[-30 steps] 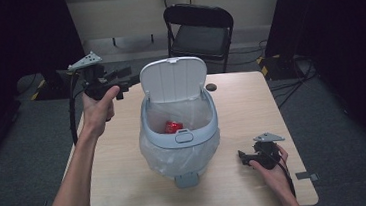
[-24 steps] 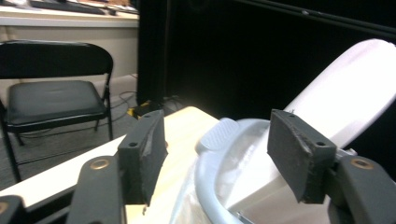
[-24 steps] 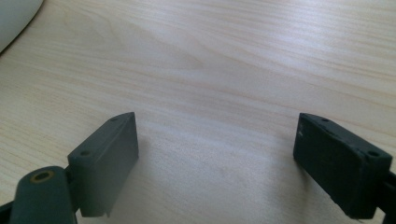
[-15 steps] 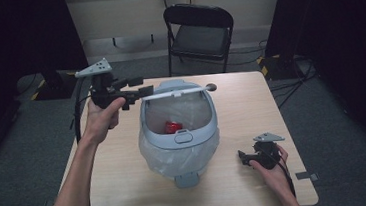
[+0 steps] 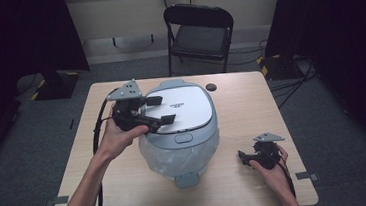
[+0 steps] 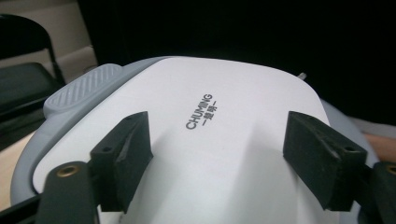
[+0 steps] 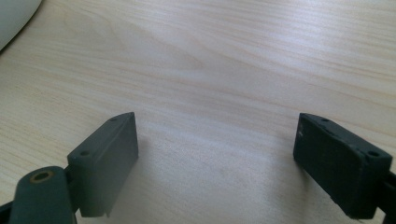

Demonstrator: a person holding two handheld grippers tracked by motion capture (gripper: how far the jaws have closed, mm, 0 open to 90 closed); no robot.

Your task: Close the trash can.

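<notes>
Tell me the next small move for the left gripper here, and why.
Probably lift the left gripper up and back off the lid. The lid already lies flat over the bin, apparently closed. The jaws have just been opening, stand wide over the lid's white top and grip nothing. The right gripper rests open on the table, so nothing there needs doing first.

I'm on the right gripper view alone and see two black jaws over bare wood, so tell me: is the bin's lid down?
Observer: Yes, the white lid lies flat on the grey bin.
Operator: Where's the left gripper?
Observer: The left gripper hangs over the lid, jaws just opened wide, nothing between them.
Operator: And mine?
Observer: The right gripper sits low by the table, right of the bin, open.
</notes>
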